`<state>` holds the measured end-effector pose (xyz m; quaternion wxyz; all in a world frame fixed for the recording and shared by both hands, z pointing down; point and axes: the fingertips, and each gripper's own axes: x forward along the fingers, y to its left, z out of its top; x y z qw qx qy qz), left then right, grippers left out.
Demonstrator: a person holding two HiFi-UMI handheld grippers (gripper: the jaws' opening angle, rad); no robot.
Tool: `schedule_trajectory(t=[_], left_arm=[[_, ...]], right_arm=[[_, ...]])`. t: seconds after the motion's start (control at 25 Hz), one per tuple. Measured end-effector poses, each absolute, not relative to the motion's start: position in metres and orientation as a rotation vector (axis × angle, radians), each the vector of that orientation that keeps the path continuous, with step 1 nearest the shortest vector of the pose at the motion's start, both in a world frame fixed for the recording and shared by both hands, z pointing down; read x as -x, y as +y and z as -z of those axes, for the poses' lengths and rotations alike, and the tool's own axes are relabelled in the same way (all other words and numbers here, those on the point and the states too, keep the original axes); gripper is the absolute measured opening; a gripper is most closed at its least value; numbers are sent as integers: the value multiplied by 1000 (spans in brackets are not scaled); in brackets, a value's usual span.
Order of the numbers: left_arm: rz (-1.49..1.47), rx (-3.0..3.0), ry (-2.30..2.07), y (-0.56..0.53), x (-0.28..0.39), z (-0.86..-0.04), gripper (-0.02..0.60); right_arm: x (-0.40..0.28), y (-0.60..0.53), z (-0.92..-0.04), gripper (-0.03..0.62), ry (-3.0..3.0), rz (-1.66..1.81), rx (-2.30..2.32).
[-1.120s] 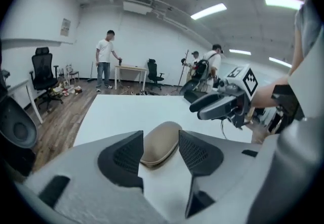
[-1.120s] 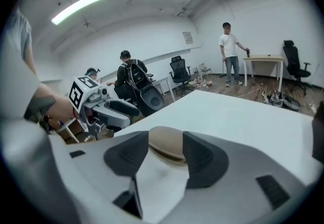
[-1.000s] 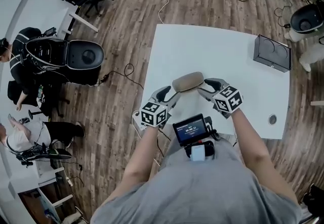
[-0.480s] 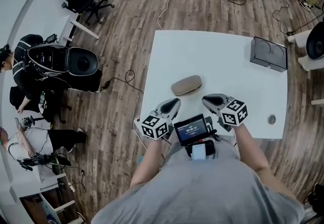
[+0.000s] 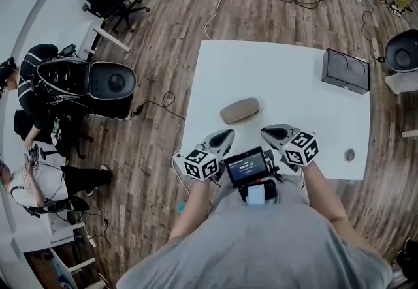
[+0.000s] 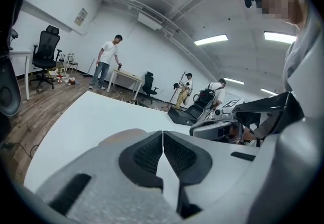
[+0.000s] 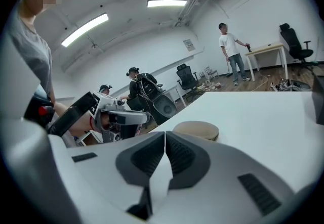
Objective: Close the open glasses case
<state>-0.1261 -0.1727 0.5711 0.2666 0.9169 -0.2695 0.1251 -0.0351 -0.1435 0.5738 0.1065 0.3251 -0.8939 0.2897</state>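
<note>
Head view first: pulled the left tongs and the right tongs back off the glasses case and in toward the body, down at the near edge of the surface. A second earlier, flanked that case at either end with tongs wide; now parked well short of it and touching nothing. Left the case lying alone on the white top, lid down, a smooth tan oval with no gap showing. Did not touch the black box at the far right corner.

Over to the left gripper view: snapped the tongs fully together, ribbed pads meeting, nothing between them. Caught just a tan sliver of the case peeking over the left jaw, out ahead and apart.

Right gripper view: same story, pads pressed tip to tip on nothing at all. Spotted the case beyond them, flat on the surface and shut.

Looked very much like job done: closed, let go, backed away.
</note>
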Motion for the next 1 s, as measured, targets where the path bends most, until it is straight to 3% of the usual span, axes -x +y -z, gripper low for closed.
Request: schedule_trajectory(t=[1.0], left_arm=[[-335,-2426,-714,-173,119,-578,20]], right_arm=[[38,-145,-575,29,-2630,-853,-919]])
